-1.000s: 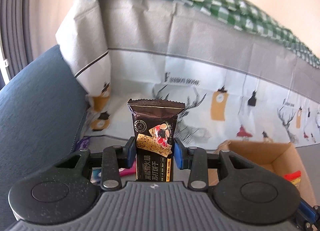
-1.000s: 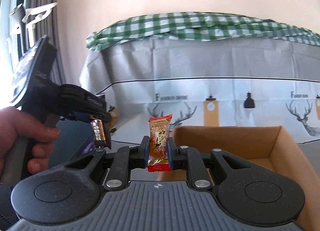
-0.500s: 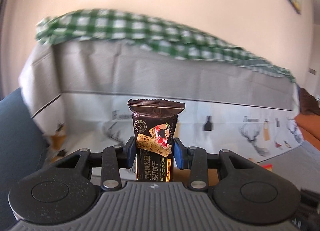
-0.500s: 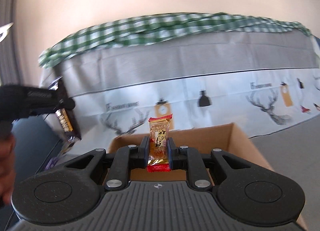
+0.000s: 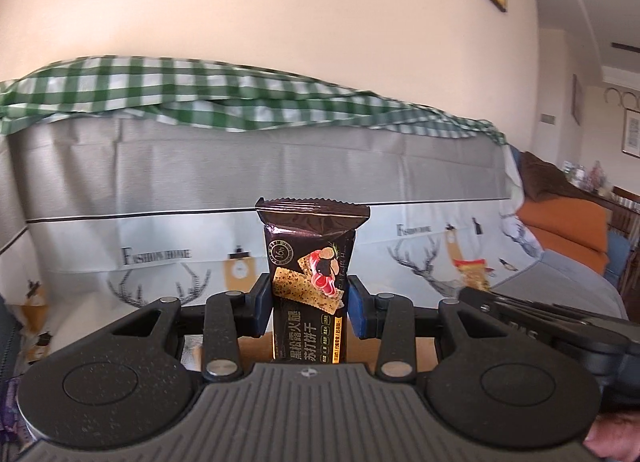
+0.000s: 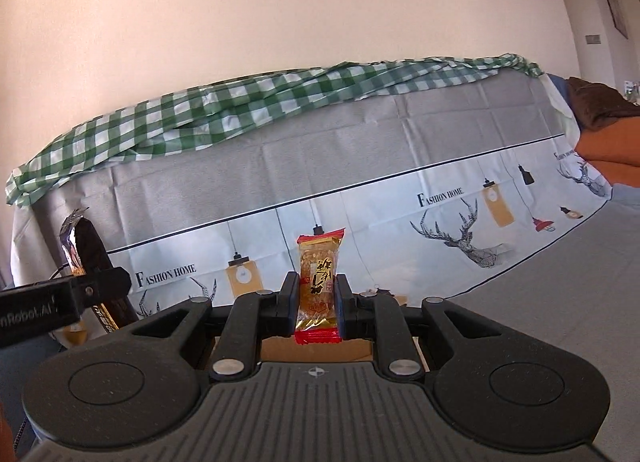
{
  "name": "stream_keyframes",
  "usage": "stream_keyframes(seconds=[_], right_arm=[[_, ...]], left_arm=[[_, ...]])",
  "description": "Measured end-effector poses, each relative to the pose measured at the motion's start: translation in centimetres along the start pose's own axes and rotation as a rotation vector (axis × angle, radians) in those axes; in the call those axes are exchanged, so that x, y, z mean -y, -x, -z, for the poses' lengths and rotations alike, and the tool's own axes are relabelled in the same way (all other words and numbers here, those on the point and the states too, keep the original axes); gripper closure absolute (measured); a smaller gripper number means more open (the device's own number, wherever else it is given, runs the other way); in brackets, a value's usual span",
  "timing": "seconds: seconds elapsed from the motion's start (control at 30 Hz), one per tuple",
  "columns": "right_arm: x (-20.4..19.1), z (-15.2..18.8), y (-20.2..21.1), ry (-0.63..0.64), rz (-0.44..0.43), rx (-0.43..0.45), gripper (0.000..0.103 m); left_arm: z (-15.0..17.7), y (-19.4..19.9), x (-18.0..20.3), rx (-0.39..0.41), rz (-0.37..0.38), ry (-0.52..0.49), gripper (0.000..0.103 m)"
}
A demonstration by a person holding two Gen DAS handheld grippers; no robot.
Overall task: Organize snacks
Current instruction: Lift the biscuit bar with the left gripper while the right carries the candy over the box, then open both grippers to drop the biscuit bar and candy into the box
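Carrying step, by the look of it — left tongs pinching an upright dark brown foil cracker packet, right tongs pinching an upright red-and-gold wrapped candy. Both aloft above a brown cardboard box glimpsed just under the tips. Next, probably: lowering over the box and letting go — one snack at a time.

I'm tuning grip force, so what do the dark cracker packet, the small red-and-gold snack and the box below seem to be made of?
Dark cracker packet: probably glossy plastic film, given the shiny highlights and crimped serrated top seal.
Small red-and-gold snack: seemingly thin, partly clear plastic wrap with red sealed ends; the contents show through.
Box: looks like matte brown cardboard; only a strip shows beneath the right gripper.
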State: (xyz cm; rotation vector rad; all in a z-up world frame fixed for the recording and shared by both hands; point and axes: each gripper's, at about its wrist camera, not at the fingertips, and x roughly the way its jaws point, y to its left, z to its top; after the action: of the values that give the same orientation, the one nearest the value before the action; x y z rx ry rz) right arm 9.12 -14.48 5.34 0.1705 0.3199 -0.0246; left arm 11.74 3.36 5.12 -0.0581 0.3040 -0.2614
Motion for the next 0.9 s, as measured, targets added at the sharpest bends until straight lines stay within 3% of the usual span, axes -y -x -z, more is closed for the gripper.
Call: stream_keyframes(seconds=[0.27,0.83,0.87,0.9], right_arm=[[0.22,0.09,-0.07,-0.009,0.011,0.002,0.085],[-0.49,0.15,0.45,0.024,0.006,0.026,0.084],[-0.51,0.17,0.45,0.027,0.009,0.026,0.083],[-0.5,0.19,0.5,0.029,0.013,0.027,0.083]], left_arm=[[0.78,-0.12,1.01,0.003,0.025,-0.048,0.061],[0.92,-0.17,0.76,-0.004,0.036,-0.038,0.06],[0.95,-0.25,0.74,-0.011,0.043,-0.036,0.059],[0.99,-0.31,0.75,-0.017,0.047,-0.034,0.051]])
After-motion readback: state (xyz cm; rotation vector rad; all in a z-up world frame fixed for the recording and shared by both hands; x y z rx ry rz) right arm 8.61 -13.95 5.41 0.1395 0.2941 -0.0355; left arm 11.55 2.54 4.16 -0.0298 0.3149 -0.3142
